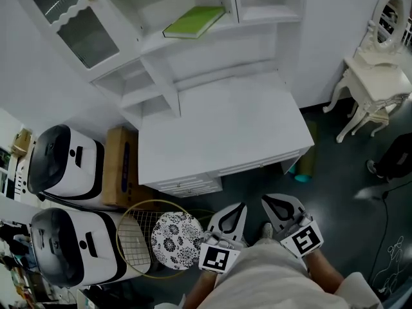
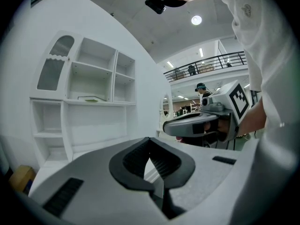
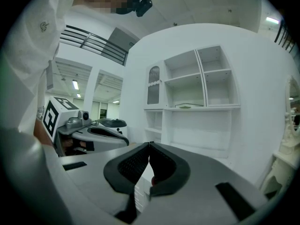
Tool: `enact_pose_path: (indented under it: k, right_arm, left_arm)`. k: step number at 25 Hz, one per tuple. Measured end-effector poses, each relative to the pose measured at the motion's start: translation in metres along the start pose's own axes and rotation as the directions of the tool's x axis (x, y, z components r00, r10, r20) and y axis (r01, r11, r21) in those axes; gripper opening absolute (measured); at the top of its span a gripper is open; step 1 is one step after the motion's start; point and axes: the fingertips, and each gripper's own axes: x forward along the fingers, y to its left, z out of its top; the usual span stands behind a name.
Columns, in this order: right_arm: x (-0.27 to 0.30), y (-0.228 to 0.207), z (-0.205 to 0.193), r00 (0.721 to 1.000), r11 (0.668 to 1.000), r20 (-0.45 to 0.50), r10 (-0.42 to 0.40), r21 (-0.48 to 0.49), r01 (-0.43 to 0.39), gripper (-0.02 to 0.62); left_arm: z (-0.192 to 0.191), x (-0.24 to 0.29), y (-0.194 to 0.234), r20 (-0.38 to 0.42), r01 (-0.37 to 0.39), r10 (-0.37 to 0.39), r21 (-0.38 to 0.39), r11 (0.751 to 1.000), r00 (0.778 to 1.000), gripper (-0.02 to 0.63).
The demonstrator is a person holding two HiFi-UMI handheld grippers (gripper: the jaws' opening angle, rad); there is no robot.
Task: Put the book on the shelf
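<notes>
The book (image 1: 193,22) is lying flat on the shelf (image 1: 257,15) at twelve o'clock, near its front edge. I am holding my left gripper (image 1: 239,208) and right gripper (image 1: 269,202) clenched and empty at six o'clock. If I am careless and bump the desk (image 1: 219,127), the jolt may slide the book off.

book: i see a green book (image 1: 193,22) lying flat on the white shelf (image 1: 154,42), above the counter (image 1: 219,127).
left hand-held gripper (image 1: 241,206): low in my view, jaws together.
right hand-held gripper (image 1: 266,200): just beside it, jaws together.
floor, left: white-and-black appliances (image 1: 64,166), cardboard box (image 1: 120,166), wire basket (image 1: 132,237), patterned disc (image 1: 177,240).
</notes>
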Motion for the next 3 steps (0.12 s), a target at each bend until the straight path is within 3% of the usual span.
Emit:
enact_pose_path:
  k: [3]
  right_arm:
    - [-0.0001, 0.0022, -0.0015, 1.0, 1.0, -0.003, 0.002, 0.002, -0.002, 0.018]
  left_arm:
    - [-0.0034, -0.0032, -0.0003, -0.014, 0.003, -0.003, 0.02, 1.0, 1.0, 0.003]
